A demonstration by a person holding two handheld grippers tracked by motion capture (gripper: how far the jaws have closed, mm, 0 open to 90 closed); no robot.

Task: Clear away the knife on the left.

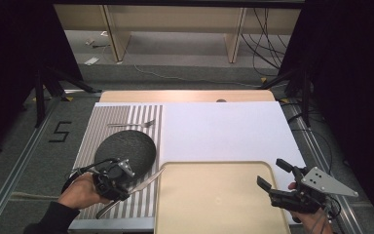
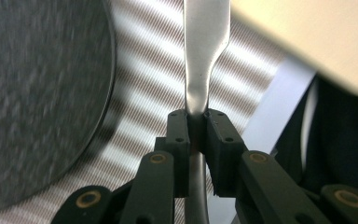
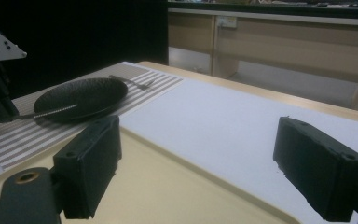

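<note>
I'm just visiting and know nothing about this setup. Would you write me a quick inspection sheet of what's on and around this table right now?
Surface: wooden table covered by a white sheet, with a striped placemat at the left.
Job's things: dark round plate and fork on the placemat; knife beside the plate; beige tray, bare.
Clutter: nothing seen.
Grippers: left gripper shut on the knife's handle; right gripper open over the tray, holding nothing.
Cables: black cables on the floor at far right.
Surroundings: wooden furniture legs, dark curtains, a floor mark "5".
</note>
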